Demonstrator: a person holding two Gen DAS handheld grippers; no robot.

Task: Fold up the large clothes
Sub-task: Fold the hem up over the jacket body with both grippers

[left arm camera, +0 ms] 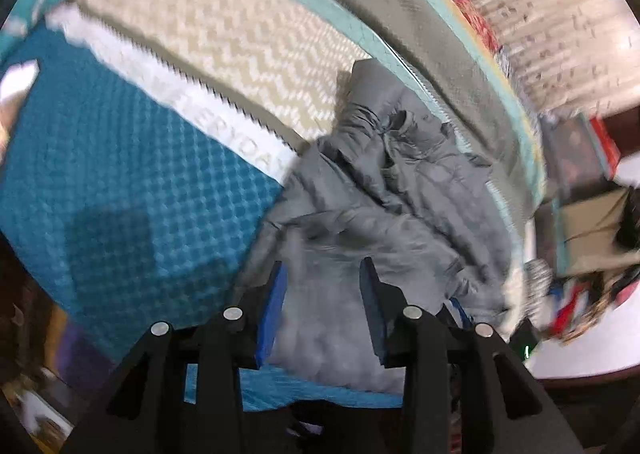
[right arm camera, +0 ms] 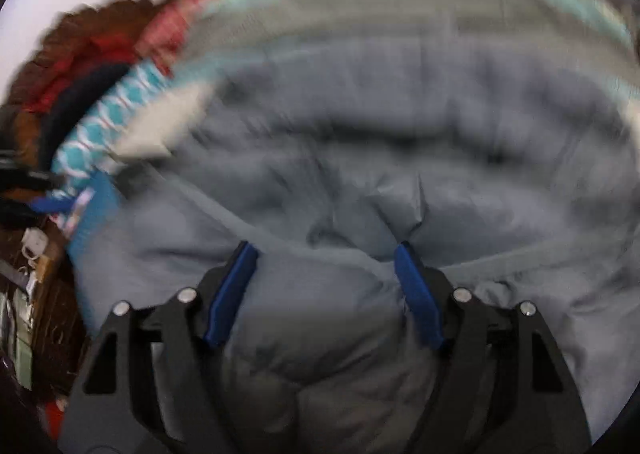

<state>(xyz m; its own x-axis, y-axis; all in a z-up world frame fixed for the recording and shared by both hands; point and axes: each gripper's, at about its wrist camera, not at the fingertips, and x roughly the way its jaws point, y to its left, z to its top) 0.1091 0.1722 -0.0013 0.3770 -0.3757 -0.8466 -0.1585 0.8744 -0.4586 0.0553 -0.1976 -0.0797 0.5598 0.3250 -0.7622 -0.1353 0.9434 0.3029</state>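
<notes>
Bedding fills the left view: teal quilt (left arm camera: pixel 120 174) with a diamond texture, a beige zigzag cloth (left arm camera: pixel 240 54) past it, and a white band (left arm camera: pixel 224 126) with grey lettering between the two. A grey strip with a pale teal edge (left arm camera: pixel 420 26) runs along the far side. Behind it is a pale speckled wall or curtain (left arm camera: pixel 540 14); I can't tell which, too blurred. Clutter (left arm camera: pixel 592 222) of boxes and fabrics sits at the right. In the right view a heap of red and dark clothes (right arm camera: pixel 100 54) lies at upper left against a white wall, very smeared.

The grey garment (left arm camera: pixel 400 194) lies crumpled on the quilt and the zigzag cloth. In the left view its long axis runs from just under my left gripper (left arm camera: pixel 322 278) up and right toward the grey strip, narrow end far, wide bunched end near. I can't make out collar or sleeves.

The left fingers stand apart, with blurred grey cloth showing in the gap; I can't tell whether the pads press on it. On the right gripper (right arm camera: pixel 324 250) the fingers are spread wide over the garment, tips at or just above the folds, nothing pinched. The garment fills nearly that whole view.
</notes>
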